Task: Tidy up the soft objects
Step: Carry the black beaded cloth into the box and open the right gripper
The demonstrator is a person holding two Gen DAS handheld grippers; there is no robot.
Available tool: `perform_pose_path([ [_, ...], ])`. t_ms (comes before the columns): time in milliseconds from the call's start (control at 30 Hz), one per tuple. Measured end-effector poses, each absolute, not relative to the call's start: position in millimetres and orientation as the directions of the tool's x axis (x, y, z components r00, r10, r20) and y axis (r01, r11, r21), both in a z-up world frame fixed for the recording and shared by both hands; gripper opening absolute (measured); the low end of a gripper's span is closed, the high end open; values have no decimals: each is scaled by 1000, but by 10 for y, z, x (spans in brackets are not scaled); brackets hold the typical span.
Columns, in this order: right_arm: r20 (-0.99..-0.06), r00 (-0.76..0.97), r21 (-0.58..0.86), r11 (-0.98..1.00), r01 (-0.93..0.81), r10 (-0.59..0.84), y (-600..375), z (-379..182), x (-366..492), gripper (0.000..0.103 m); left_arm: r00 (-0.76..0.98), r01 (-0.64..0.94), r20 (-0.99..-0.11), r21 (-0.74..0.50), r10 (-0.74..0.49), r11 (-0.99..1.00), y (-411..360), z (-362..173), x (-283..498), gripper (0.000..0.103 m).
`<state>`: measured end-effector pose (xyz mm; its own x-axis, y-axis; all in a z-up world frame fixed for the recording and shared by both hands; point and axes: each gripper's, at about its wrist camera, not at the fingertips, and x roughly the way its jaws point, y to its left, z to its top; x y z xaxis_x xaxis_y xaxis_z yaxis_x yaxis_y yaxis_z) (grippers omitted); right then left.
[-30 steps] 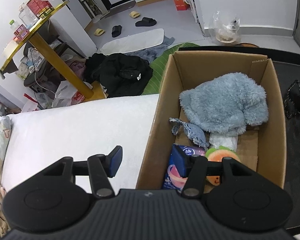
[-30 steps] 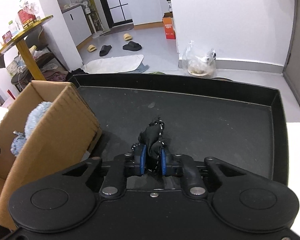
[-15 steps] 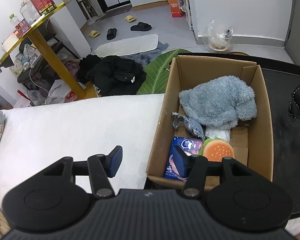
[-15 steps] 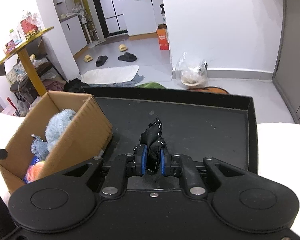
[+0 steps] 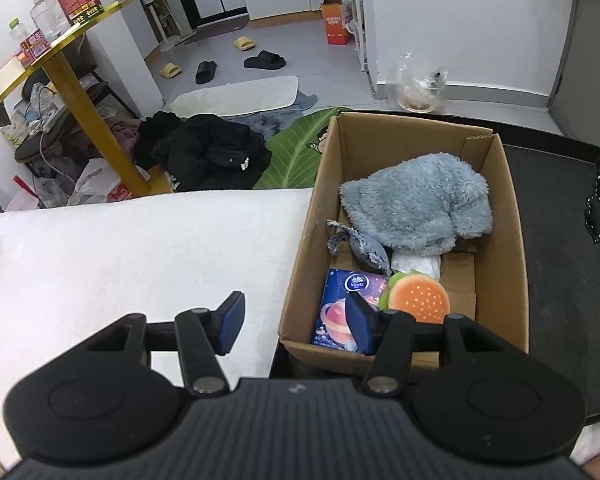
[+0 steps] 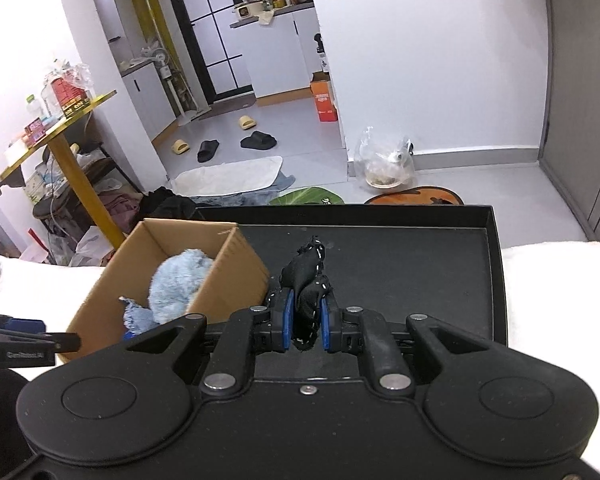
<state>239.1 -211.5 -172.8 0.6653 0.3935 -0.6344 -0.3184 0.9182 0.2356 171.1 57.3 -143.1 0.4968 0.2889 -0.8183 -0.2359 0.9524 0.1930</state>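
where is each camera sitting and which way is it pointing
Left wrist: on the open left gripper, looking down into the cardboard box; only its two fingers show.
Right wrist: on the right gripper, facing across the black tray toward the room; its fingers pinch a black cloth.
Shared: box, tray, black cloth, fluffy blue toy, yellow table.

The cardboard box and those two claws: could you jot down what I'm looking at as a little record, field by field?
container: cardboard box, open on top, its right side on the black tray
in the box: fluffy blue plush, small grey denim toy, burger-shaped toy, blue tissue pack
left claw: open, holding nothing, hovering at the box's near left corner
right claw: shut on a black cloth item with white stitching, above the tray
likely next move: black item goes into the box
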Motion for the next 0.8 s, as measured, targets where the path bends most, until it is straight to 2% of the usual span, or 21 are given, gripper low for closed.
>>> perform_pose_path([
  [800,-633,615,210,868,-449,471,-1335,-1337,2265,15,544,-293,-825,-15,154,956,912,-1455,1627,53],
])
